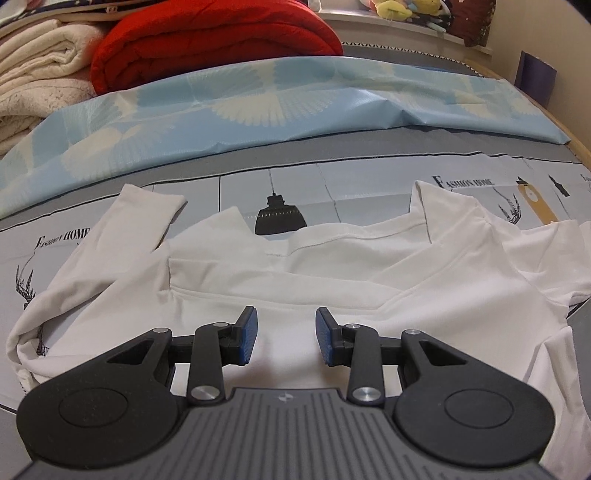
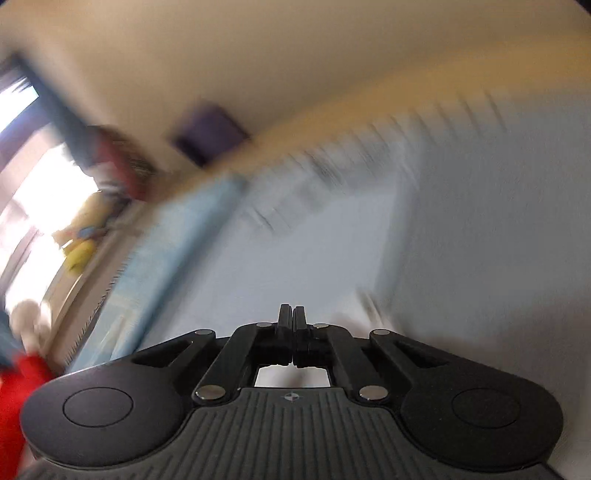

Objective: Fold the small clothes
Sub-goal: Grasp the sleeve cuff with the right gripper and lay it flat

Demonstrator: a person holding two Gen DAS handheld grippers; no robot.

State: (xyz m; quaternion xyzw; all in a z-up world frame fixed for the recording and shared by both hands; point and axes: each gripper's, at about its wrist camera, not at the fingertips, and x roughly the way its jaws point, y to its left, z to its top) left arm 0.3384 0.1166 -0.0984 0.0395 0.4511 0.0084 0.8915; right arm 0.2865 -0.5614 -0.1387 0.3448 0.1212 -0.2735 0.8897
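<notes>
A small white long-sleeved top [image 1: 332, 280] lies spread on the printed grey cover [image 1: 369, 184]. Its body is partly folded over itself, and one sleeve [image 1: 147, 214] reaches toward the far left. In the left wrist view my left gripper [image 1: 286, 317] hovers just over the near middle of the top. Its blue pads [image 1: 249, 334] stand apart with only flat cloth beneath them. The right wrist view is badly blurred. My right gripper [image 2: 291, 310] has its fingers pressed together, and nothing shows between them. A white patch [image 2: 291, 376] shows below its jaws.
A light blue patterned cloth [image 1: 258, 99] lies across the bed behind the top. A folded red blanket [image 1: 214, 40] and cream towels [image 1: 40, 62] are stacked at the back left. Plush toys [image 1: 399, 9] sit on a ledge, and a purple object [image 1: 535, 74] stands at the right wall.
</notes>
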